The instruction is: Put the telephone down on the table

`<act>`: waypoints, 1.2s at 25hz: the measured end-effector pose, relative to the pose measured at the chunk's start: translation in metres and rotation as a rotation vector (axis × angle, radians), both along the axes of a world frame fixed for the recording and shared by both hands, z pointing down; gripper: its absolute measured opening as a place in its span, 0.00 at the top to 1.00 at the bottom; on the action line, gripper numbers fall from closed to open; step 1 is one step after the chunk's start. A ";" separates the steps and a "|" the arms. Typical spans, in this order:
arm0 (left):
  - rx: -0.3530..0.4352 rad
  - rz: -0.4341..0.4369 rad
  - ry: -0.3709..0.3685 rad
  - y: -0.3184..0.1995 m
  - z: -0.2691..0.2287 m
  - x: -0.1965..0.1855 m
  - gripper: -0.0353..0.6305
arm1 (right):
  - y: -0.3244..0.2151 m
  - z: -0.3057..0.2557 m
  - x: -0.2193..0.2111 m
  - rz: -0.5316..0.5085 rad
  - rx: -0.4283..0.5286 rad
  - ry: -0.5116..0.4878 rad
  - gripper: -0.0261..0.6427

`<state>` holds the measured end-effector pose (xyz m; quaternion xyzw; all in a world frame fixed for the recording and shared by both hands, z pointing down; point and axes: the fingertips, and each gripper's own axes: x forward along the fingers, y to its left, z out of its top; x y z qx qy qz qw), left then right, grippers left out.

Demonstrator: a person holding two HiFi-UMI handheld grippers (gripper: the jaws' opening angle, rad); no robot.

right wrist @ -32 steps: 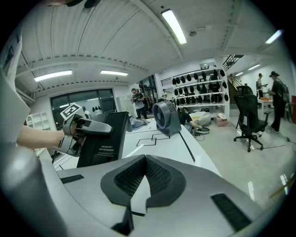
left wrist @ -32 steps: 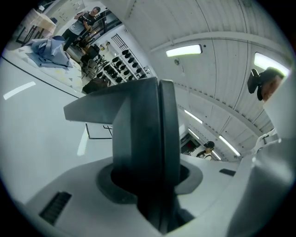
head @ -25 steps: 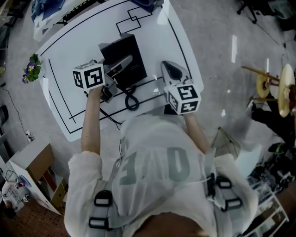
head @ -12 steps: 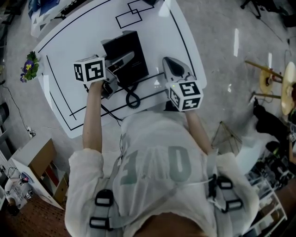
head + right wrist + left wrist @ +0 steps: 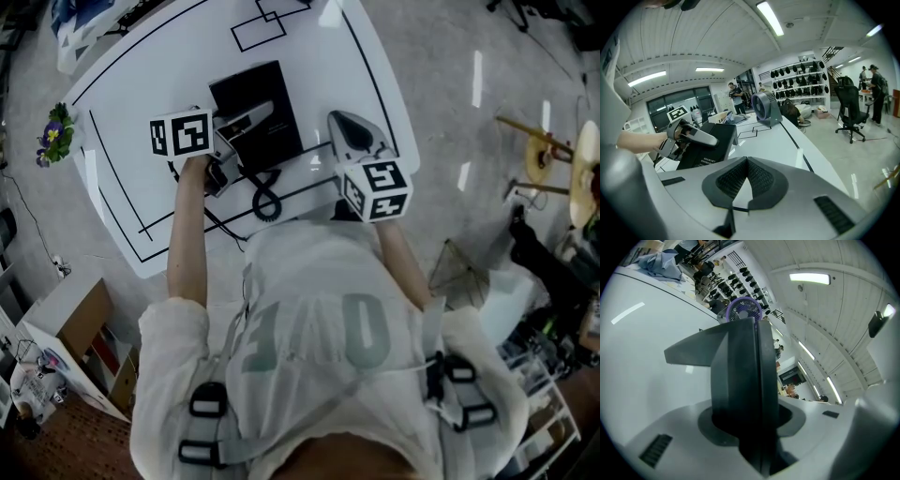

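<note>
The telephone (image 5: 255,105) is a flat black box on the white table (image 5: 347,84), with its coiled cord (image 5: 265,199) trailing towards me. My left gripper (image 5: 258,114) reaches over its near edge and is shut on it. In the left gripper view the telephone (image 5: 740,376) fills the gap between the jaws as a dark slab seen edge-on. The right gripper view shows the telephone (image 5: 705,147) tilted, its labelled face towards me, with the left gripper (image 5: 705,137) on its upper edge. My right gripper (image 5: 345,127) hovers to its right, shut and holding nothing (image 5: 747,161).
Black lines and squares are taped on the table. A fan (image 5: 764,108) stands at its far end. A small flower pot (image 5: 56,136) sits on the floor to the left. An office chair (image 5: 848,110) and people are in the room beyond.
The left gripper and the telephone have shifted slightly away from me across the table. The right gripper has barely moved.
</note>
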<state>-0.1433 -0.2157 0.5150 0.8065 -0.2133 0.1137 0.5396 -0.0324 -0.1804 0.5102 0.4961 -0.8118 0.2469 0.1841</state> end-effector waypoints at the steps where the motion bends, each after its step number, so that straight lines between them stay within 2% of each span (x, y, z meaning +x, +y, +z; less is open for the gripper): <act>1: -0.004 0.000 0.001 0.000 0.000 0.000 0.71 | 0.001 0.001 0.000 -0.002 -0.003 0.001 0.95; 12: -0.003 0.017 0.024 0.002 0.000 -0.001 0.71 | 0.003 0.003 0.002 -0.002 -0.019 0.000 0.95; 20: -0.002 -0.015 0.042 0.003 0.004 -0.007 0.68 | 0.004 0.002 0.002 -0.008 -0.018 0.015 0.95; 24: -0.006 -0.055 0.023 0.001 0.009 -0.012 0.60 | 0.004 0.000 0.000 -0.018 -0.007 0.032 0.95; 30: -0.010 -0.088 0.013 0.002 0.014 -0.018 0.54 | 0.007 -0.002 -0.007 -0.050 0.006 0.065 0.95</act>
